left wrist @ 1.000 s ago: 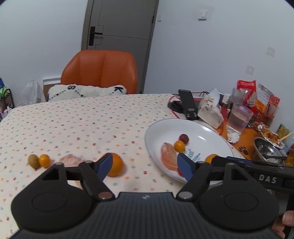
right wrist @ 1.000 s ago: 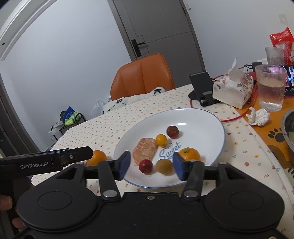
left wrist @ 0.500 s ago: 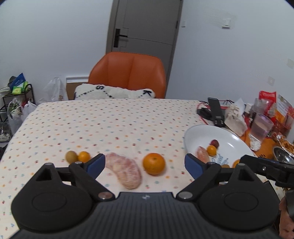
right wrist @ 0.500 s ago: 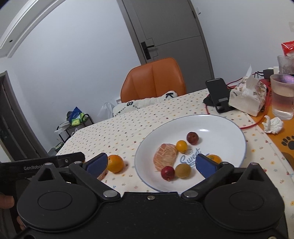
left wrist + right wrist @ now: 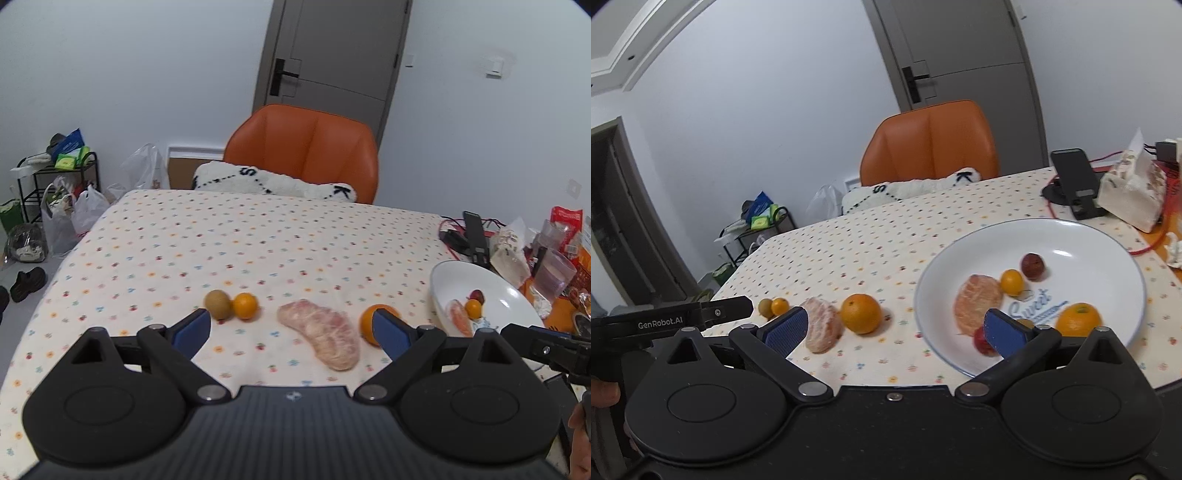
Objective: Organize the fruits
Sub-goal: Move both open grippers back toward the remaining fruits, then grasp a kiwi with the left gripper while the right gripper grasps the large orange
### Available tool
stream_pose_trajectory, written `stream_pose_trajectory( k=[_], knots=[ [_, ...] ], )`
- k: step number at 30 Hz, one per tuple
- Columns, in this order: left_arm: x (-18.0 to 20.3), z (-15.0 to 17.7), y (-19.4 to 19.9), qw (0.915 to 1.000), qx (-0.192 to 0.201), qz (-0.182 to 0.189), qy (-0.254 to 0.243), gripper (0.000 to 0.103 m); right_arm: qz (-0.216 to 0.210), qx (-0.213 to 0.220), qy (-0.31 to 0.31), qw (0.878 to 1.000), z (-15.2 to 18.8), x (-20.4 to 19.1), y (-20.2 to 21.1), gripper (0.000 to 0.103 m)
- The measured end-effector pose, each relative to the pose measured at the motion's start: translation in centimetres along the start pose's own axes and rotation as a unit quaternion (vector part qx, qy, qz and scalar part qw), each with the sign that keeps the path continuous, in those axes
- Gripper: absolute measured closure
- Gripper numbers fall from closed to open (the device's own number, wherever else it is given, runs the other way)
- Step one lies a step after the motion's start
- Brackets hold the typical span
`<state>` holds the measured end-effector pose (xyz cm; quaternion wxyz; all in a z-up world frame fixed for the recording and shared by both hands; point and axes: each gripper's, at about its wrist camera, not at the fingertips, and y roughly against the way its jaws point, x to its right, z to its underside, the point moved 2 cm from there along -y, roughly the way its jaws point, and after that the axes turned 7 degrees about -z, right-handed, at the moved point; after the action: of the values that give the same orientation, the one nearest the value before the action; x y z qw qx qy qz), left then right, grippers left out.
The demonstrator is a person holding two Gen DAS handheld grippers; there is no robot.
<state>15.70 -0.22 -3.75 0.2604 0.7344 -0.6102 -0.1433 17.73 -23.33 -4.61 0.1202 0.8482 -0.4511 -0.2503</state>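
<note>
On the dotted tablecloth lie a kiwi (image 5: pixel 217 303), a small orange (image 5: pixel 245 305), a peeled pomelo wedge (image 5: pixel 322 334) and a larger orange (image 5: pixel 370 323). My left gripper (image 5: pixel 291 332) hovers open over them, holding nothing. The white plate (image 5: pixel 1082 242) holds a pomelo piece (image 5: pixel 975 302), a small orange (image 5: pixel 1012 281), a dark red fruit (image 5: pixel 1032 265), an orange (image 5: pixel 1078 319) and a red fruit (image 5: pixel 980 341) partly behind a finger. My right gripper (image 5: pixel 899 330) is open and empty between the larger orange (image 5: pixel 860 313) and the plate's near edge.
An orange chair (image 5: pixel 306 155) with a white cushion stands at the table's far side. A phone stand (image 5: pixel 1075 182), tissue pack (image 5: pixel 1132 195), red cable, cups (image 5: pixel 554 269) and snack bags crowd the right end. Bags and a rack (image 5: pixel 55 184) sit on the floor at left.
Both grippers have swung left, away from the plate toward the loose fruit on the cloth. The right gripper's jaws have spread wider. No fruit has moved.
</note>
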Motion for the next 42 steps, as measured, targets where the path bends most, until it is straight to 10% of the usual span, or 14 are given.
stream_pose_trajectory(
  k=[24,42],
  knots=[
    [-4.9,0.0,-3.1,0.9994,-0.010,-0.013,0.031,0.012,-0.025,-0.051,0.038,0.998,-0.1,-3.1,-6.5,0.037],
    [-6.4,-1.0,-7.3,0.9982,-0.028,-0.018,0.050,0.056,-0.010,-0.086,0.055,0.995,-0.7,-2.8,-10.6,0.048]
  ],
)
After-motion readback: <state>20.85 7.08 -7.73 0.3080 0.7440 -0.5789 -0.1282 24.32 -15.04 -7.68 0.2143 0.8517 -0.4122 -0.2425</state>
